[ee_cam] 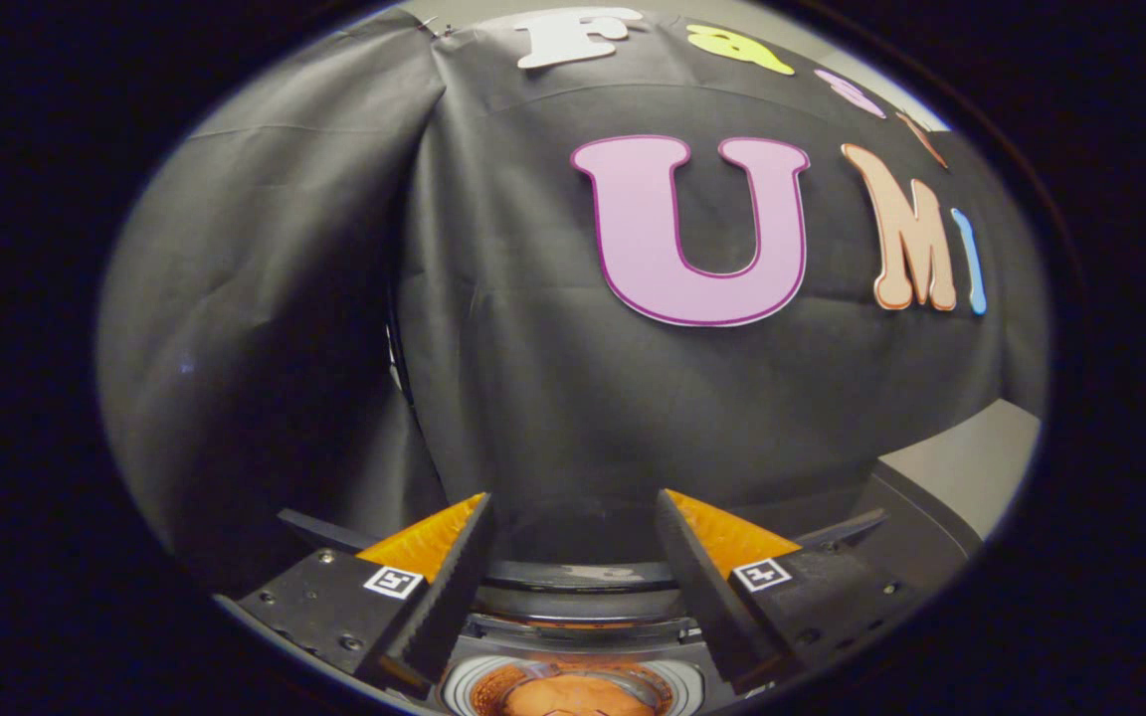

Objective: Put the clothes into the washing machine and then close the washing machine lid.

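Fingers (454, 587) of the gripper (573, 572) stood wide apart with nothing between them, at the bottom of the frame. Below them, bottom centre, sat the washing machine (573, 686), its round opening showing one orange garment (573, 696) already inside. Cloth like that would likely be light, soft and limp, best pinched at a bunched fold. Counted: one machine, one garment, two fingers. Its lid could not be made out clearly.

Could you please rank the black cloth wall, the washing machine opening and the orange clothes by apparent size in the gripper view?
1. Black cloth wall.
2. Washing machine opening, between the open gripper fingers.
3. Orange clothes, partly cut off, so unsure.
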Tool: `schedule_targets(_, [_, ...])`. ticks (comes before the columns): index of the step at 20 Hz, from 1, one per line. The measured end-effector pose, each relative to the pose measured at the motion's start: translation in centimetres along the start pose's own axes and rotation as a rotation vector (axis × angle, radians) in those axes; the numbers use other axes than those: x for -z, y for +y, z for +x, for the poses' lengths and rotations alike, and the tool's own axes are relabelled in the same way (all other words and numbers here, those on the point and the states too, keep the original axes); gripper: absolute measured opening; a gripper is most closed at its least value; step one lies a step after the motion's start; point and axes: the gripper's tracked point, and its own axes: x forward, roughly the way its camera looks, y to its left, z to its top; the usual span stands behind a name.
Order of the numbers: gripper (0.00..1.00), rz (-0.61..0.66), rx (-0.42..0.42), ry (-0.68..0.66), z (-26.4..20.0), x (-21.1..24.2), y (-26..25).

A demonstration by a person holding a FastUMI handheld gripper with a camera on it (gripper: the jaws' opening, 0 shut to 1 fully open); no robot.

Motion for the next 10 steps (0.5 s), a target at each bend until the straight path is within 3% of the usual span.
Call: schedule_targets(10, [0.98, 0.001, -0.015, -0.003, 0.19, 0.25, 0.2])
